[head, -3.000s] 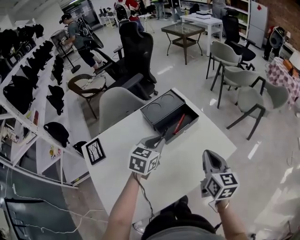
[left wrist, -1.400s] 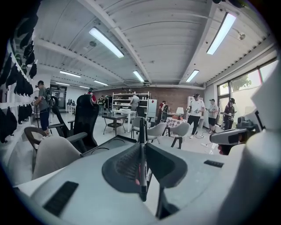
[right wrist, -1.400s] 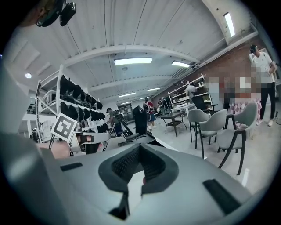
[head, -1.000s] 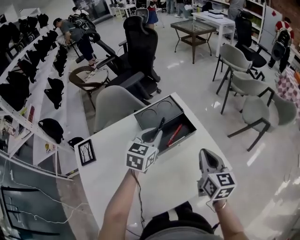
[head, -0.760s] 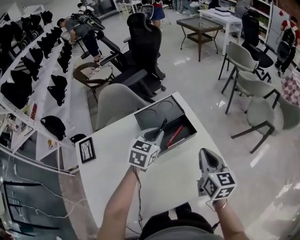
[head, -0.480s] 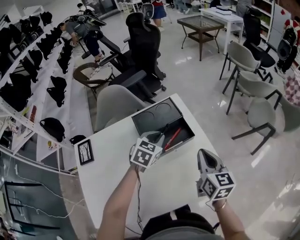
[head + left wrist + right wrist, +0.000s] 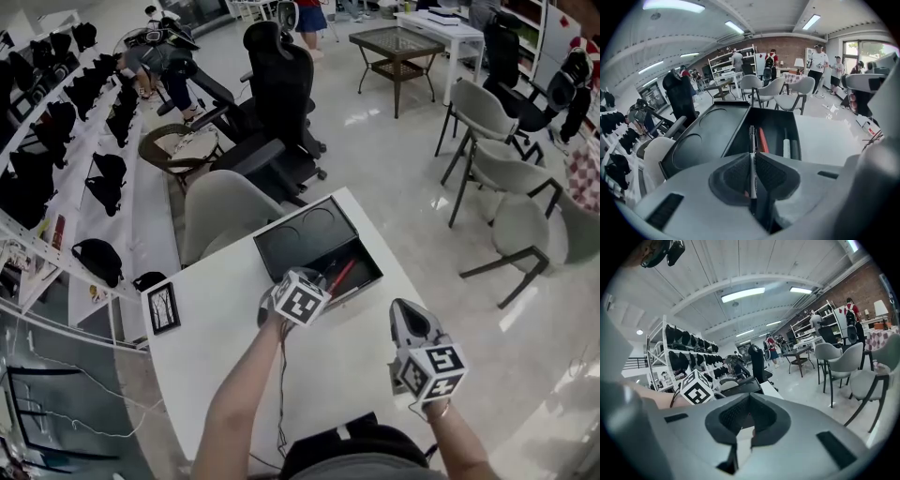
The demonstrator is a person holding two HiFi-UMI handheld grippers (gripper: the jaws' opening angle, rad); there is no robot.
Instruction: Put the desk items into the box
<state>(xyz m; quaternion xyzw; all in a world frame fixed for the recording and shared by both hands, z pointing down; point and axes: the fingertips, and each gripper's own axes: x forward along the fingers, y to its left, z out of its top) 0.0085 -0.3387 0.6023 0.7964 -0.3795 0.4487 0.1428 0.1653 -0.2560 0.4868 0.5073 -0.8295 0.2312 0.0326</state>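
Nearest the person, the right hand-held gripper hangs over the white bench with its jaws together and nothing between them, as the right gripper view shows. Just ahead and to its left, the left hand-held gripper is clamped on a slim black-and-silver pen, whose far end sticks out past the fingertips. That end reaches over the near wall of the black rectangular box and points into its open tray. Inside the tray, just right of the held pen, lies a red pen, and further right a short white stick-shaped item; a darker one beside it is hard to make out. Beyond and left of the left hand-held gripper spreads the box's flat half with two round recesses.

Judging by this, the task is well along: at least two items are stowed, and a third needs only releasing. Well apart to the left of the left hand-held gripper stands a small black-framed picture on the bench, probably the last thing to go in.
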